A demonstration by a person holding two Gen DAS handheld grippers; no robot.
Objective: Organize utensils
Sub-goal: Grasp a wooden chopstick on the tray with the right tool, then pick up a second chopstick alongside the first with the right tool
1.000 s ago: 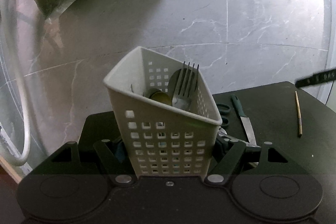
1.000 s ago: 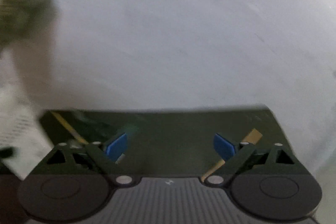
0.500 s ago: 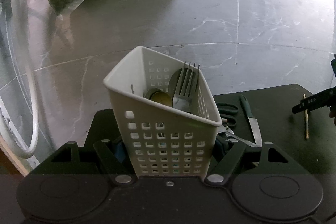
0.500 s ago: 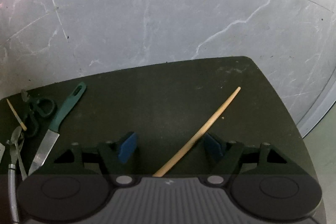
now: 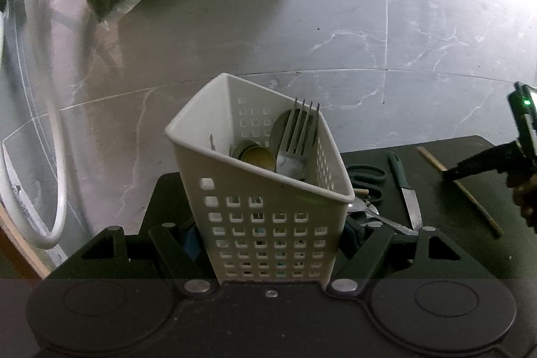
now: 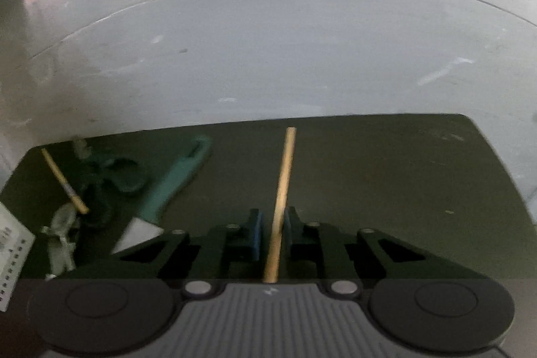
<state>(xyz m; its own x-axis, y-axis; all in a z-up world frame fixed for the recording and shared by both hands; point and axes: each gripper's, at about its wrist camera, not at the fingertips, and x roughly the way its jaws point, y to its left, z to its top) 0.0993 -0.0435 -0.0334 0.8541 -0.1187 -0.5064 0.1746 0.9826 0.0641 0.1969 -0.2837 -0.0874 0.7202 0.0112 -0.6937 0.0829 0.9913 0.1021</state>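
L gripper [image 5: 268, 244] has the white basket [image 5: 261, 190] clamped, fork [image 5: 298, 136] inside. R gripper [image 6: 271, 230] jaws closing w/ chopstick [image 6: 283, 176] between, lying on the black mat [image 6: 386, 176]. Pickup step. Next: finish the pinch, lift, drop it in your basket.

The right wrist view is motion-blurred: the green-handled knife [image 6: 174, 180] and scissors [image 6: 110, 176] smear, and the chopstick [image 6: 282, 193] runs under the camera housing. In the left wrist view, the white utensil caddy [image 5: 268, 210] hides the handles of its fork [image 5: 297, 140] and both finger pads.
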